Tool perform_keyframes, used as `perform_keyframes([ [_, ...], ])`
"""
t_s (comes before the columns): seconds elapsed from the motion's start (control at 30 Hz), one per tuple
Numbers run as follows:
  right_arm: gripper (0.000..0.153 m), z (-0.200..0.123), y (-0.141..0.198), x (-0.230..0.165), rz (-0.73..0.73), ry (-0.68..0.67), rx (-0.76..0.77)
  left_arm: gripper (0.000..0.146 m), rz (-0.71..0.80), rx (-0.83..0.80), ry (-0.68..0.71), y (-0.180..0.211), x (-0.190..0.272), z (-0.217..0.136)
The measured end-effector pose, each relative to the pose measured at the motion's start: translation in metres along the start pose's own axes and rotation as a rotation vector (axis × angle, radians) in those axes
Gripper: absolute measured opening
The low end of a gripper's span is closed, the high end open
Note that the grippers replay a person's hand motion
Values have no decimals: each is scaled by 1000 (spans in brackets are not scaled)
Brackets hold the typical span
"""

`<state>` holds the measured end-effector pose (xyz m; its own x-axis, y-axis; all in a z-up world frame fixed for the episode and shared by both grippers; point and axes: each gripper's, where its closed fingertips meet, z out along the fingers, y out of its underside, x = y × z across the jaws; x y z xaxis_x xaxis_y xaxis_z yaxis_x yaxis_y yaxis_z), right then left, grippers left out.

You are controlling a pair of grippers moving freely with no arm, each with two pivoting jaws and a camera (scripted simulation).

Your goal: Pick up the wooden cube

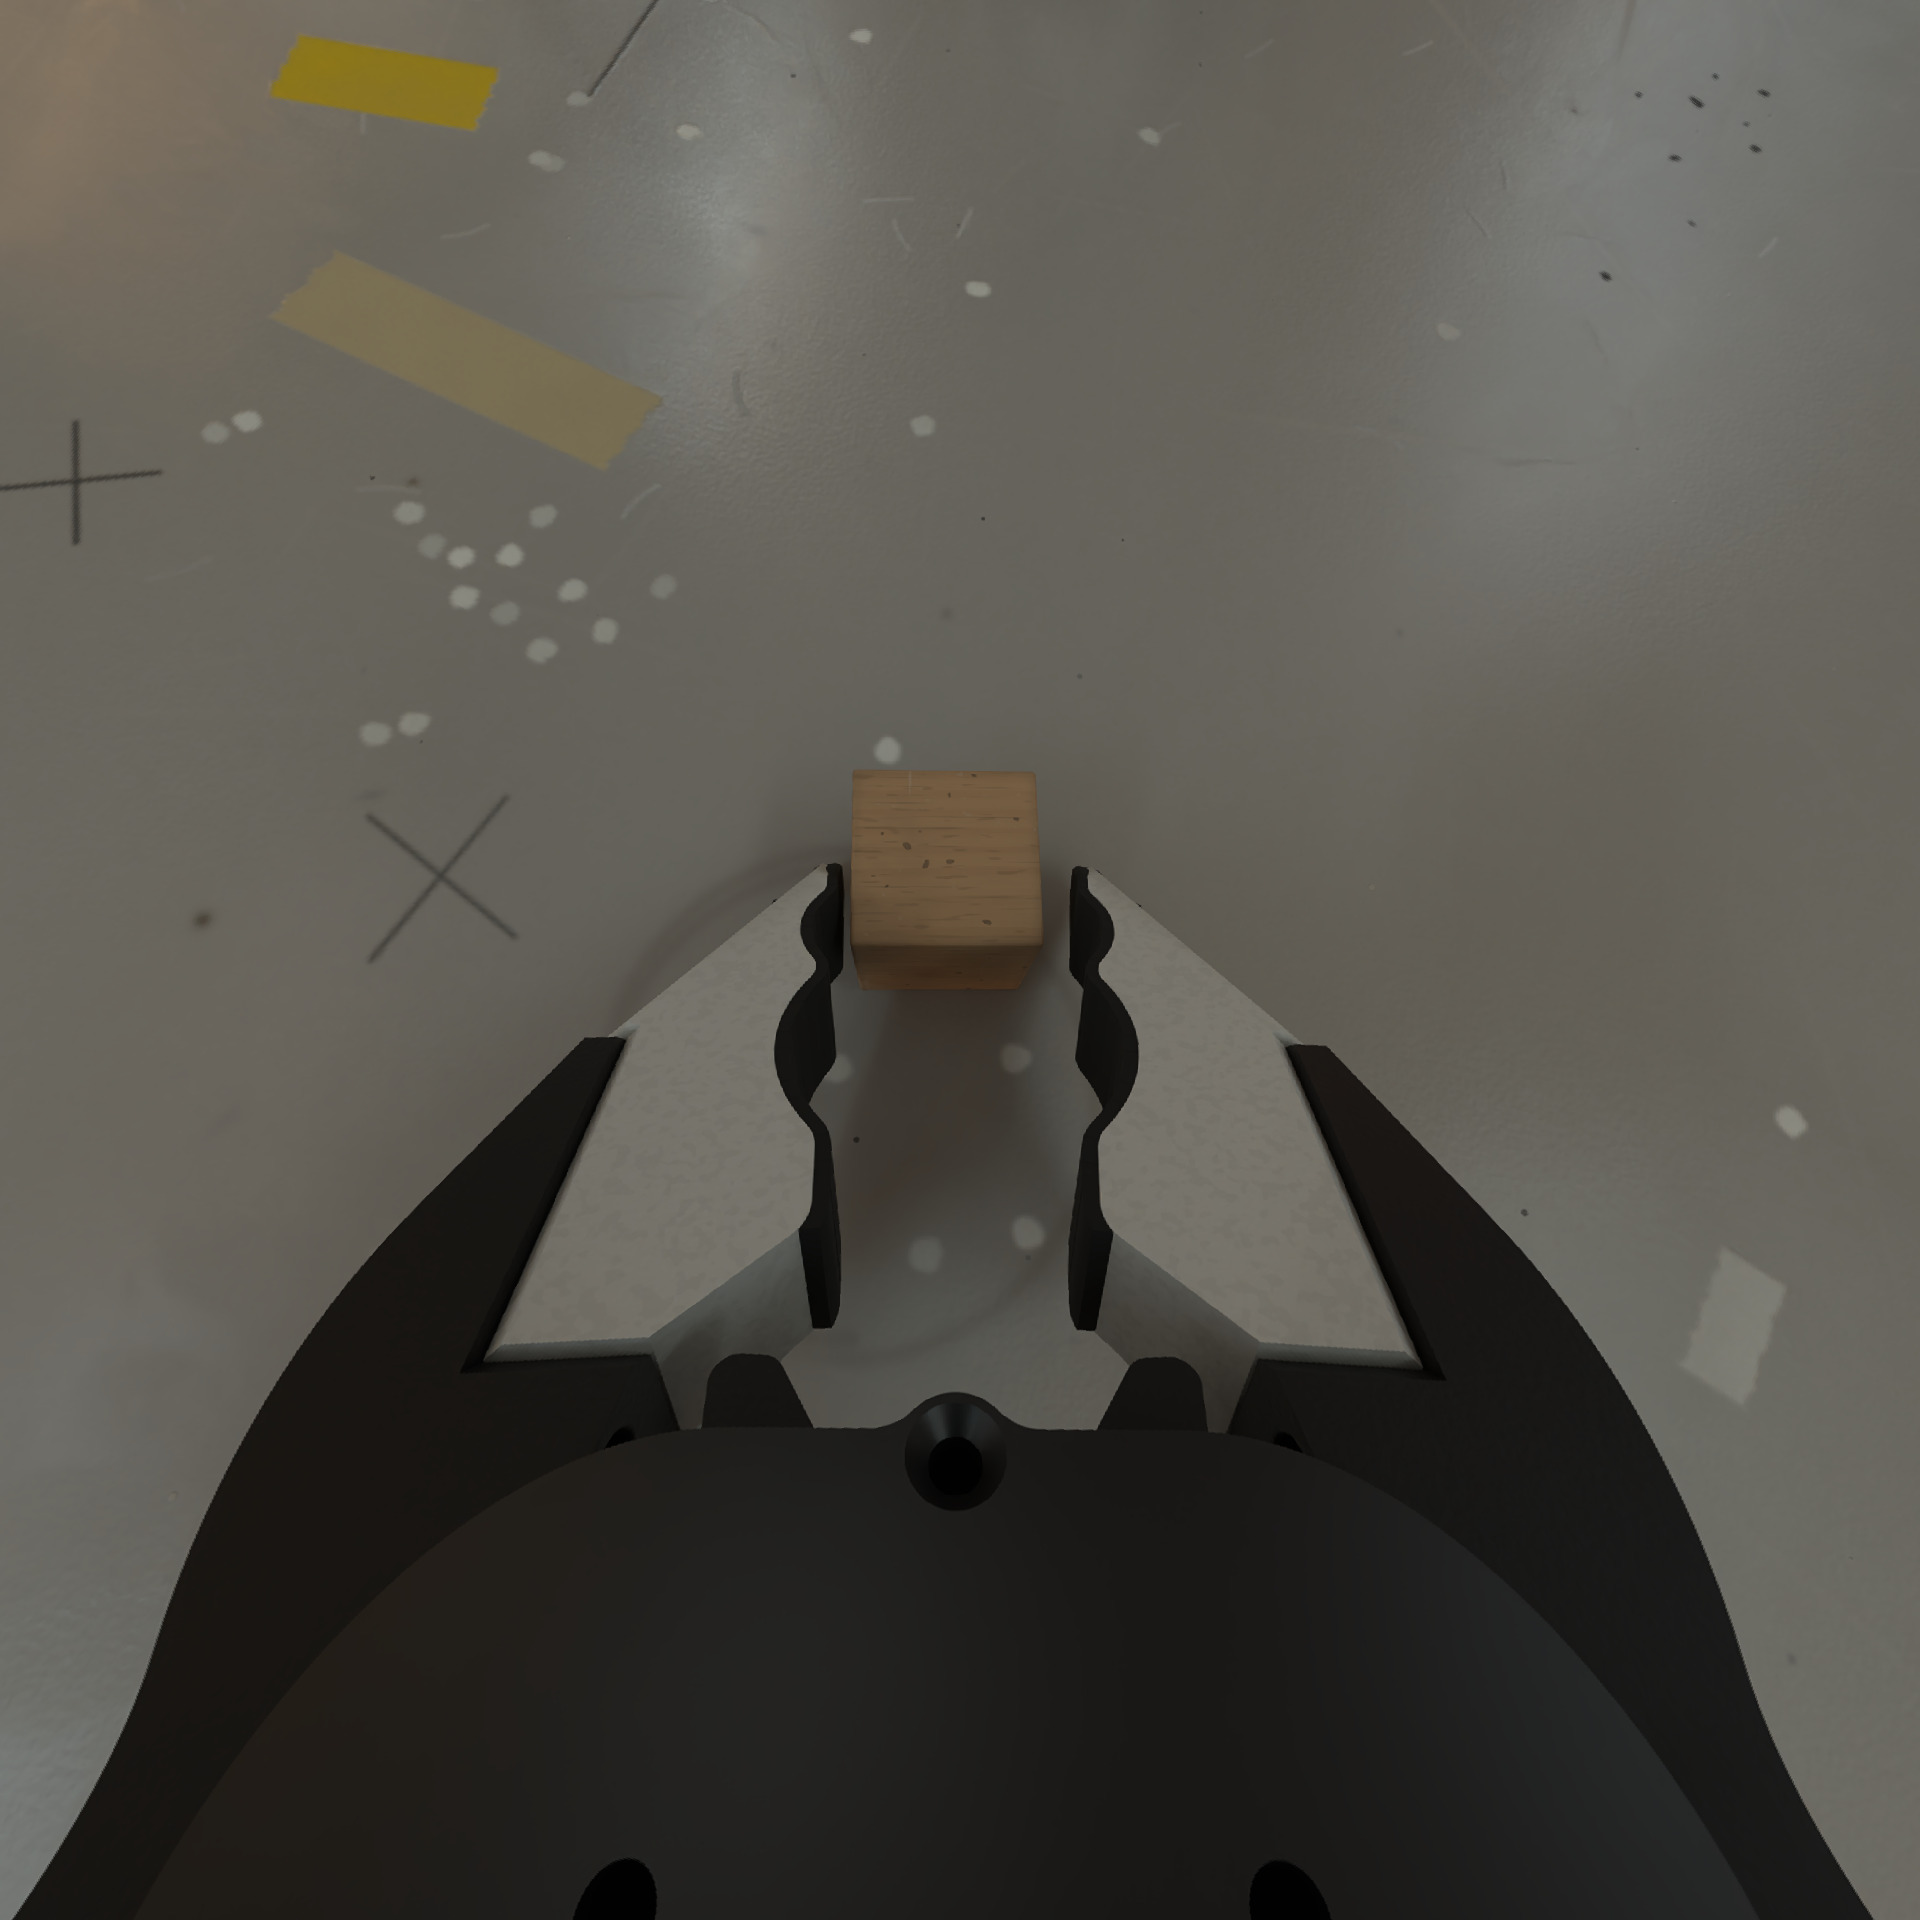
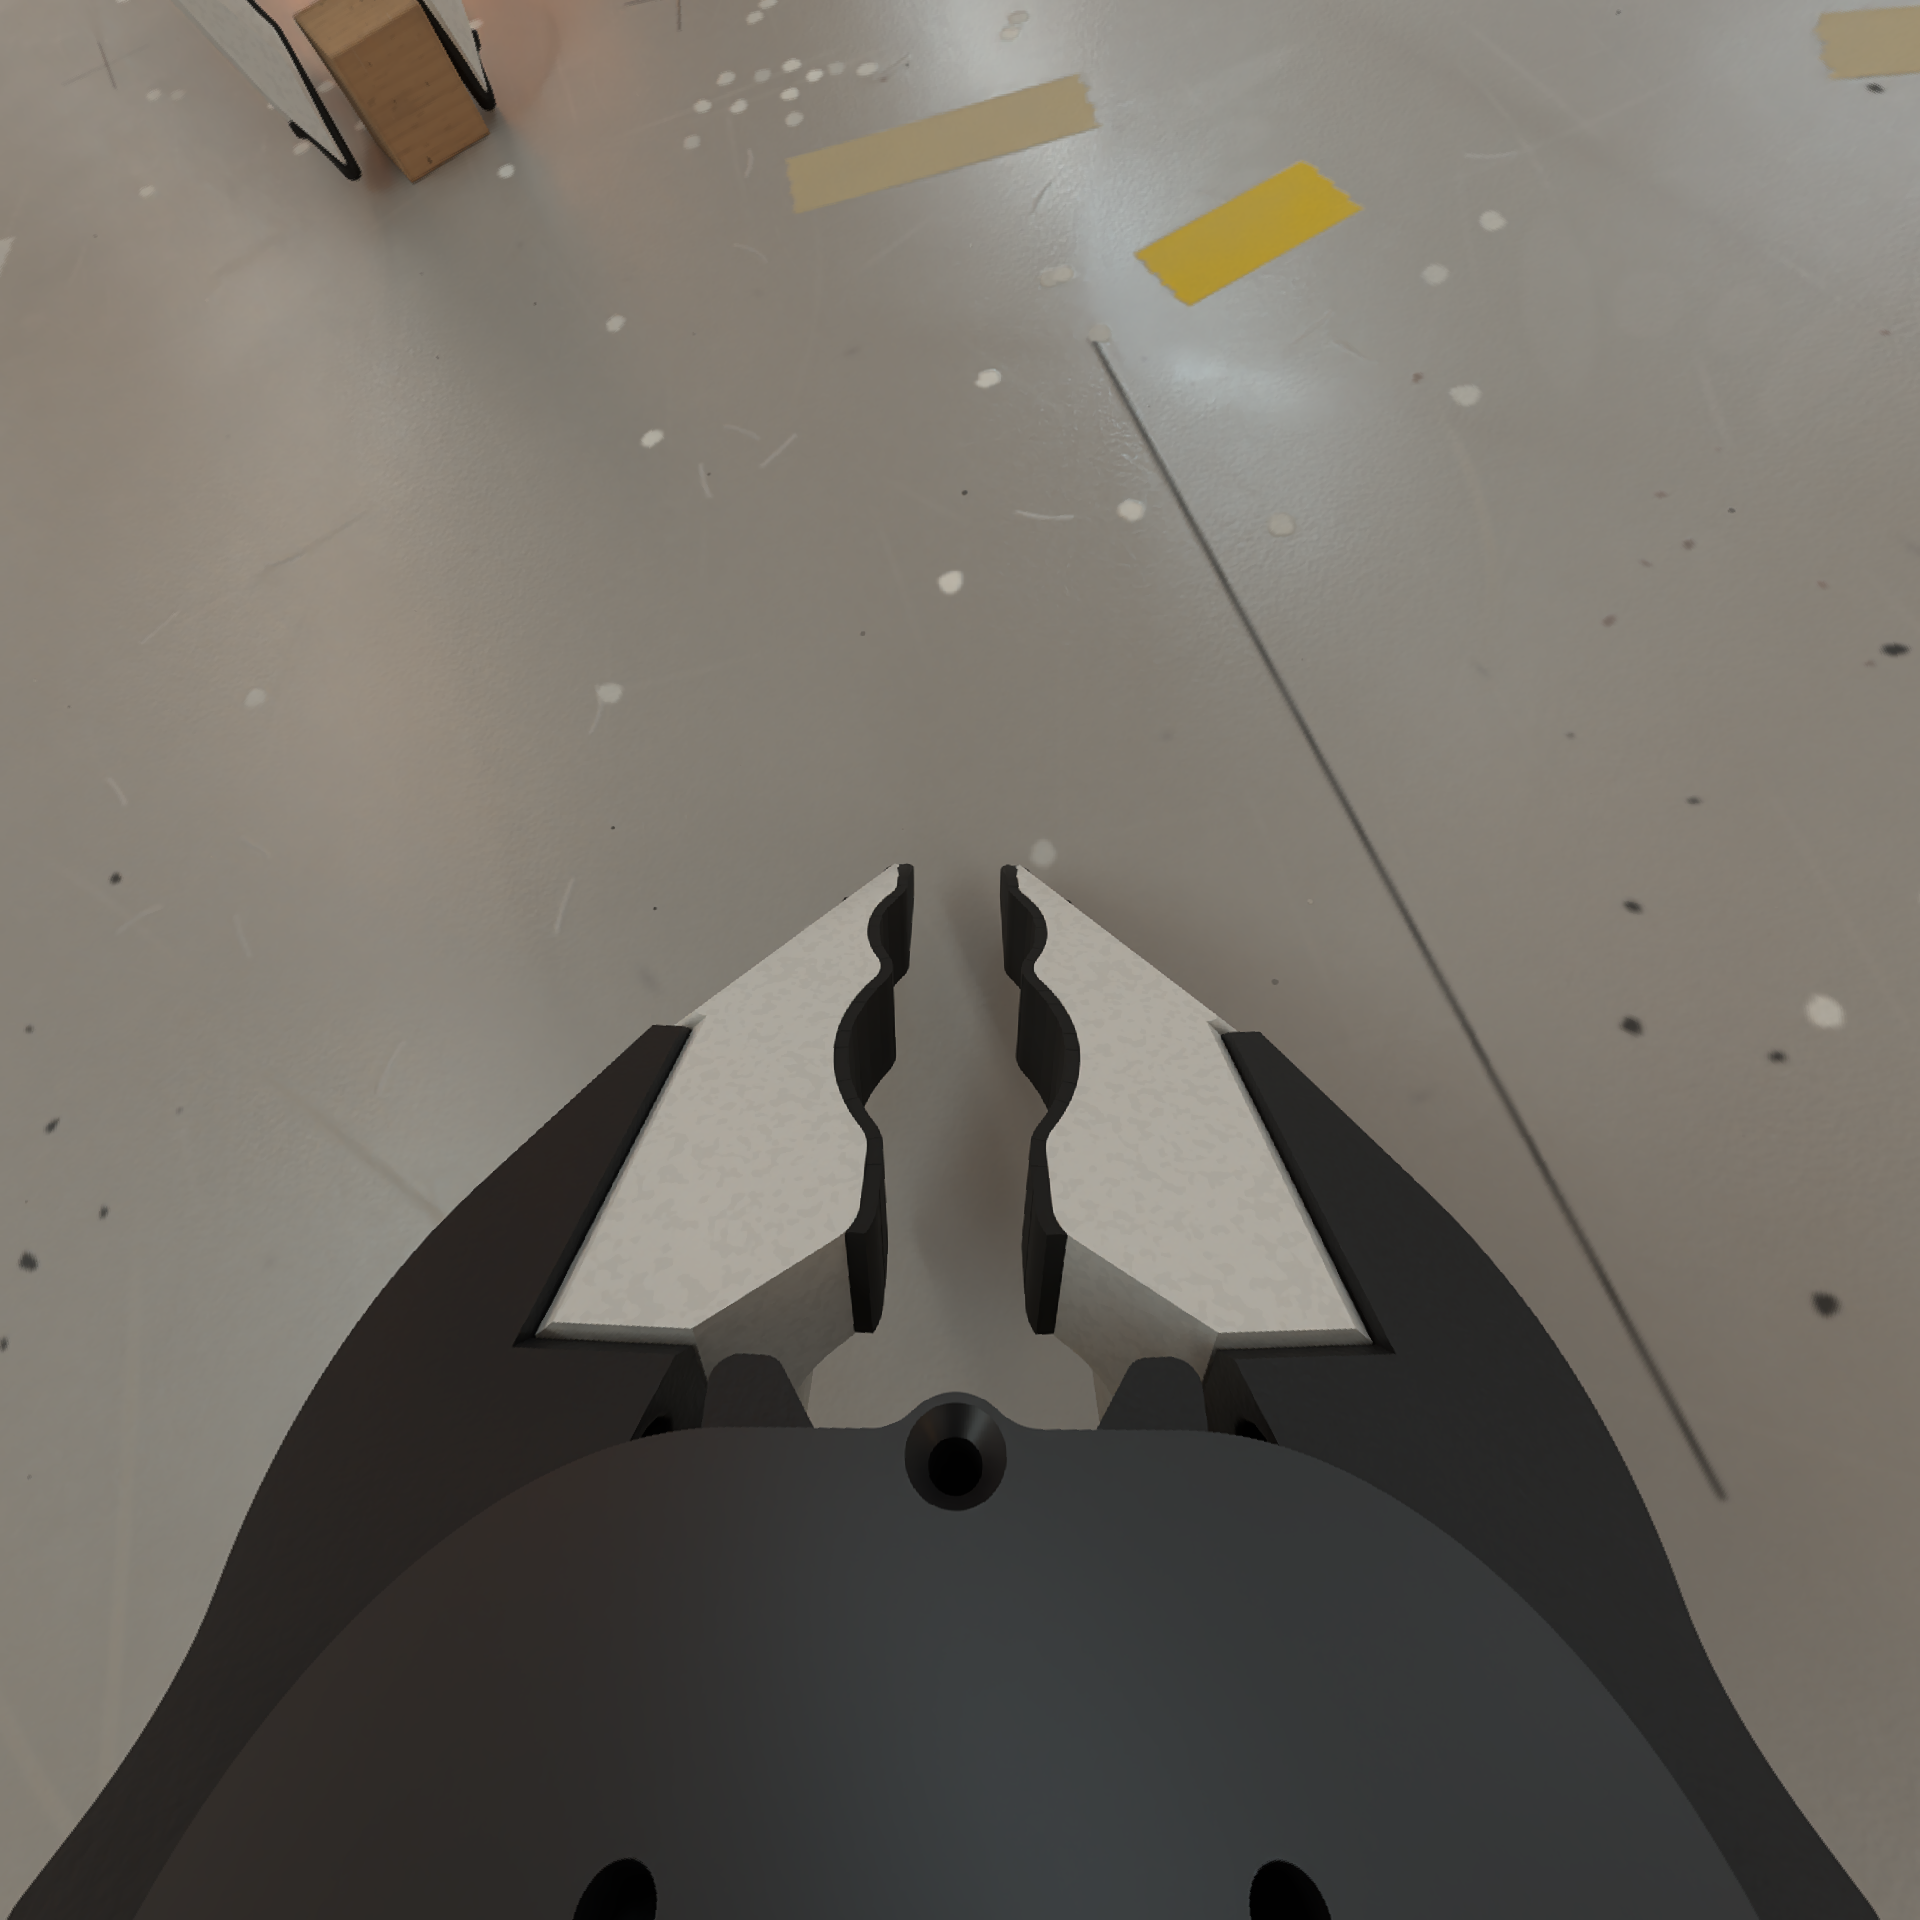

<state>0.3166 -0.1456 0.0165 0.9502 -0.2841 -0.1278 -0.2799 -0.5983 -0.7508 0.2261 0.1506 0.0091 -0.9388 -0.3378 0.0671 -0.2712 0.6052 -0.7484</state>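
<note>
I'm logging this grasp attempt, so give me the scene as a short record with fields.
target: wooden cube, resting on the grey table
left tool: open, fingers on either side of the cube; a gap shows at the right finger, contact at the left unclear
right tool: narrowly open, empty, away from the cube
surface marks: yellow tape, tan tape, pen crosses
lifted: not yet
</note>
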Motion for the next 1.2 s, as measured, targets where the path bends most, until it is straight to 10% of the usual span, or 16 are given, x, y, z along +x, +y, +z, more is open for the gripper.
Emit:
perform_keyframes([
  [1.2,19,-6,-5,1,-55,51,60,35,-34,3,-18,0,-3,0],
])
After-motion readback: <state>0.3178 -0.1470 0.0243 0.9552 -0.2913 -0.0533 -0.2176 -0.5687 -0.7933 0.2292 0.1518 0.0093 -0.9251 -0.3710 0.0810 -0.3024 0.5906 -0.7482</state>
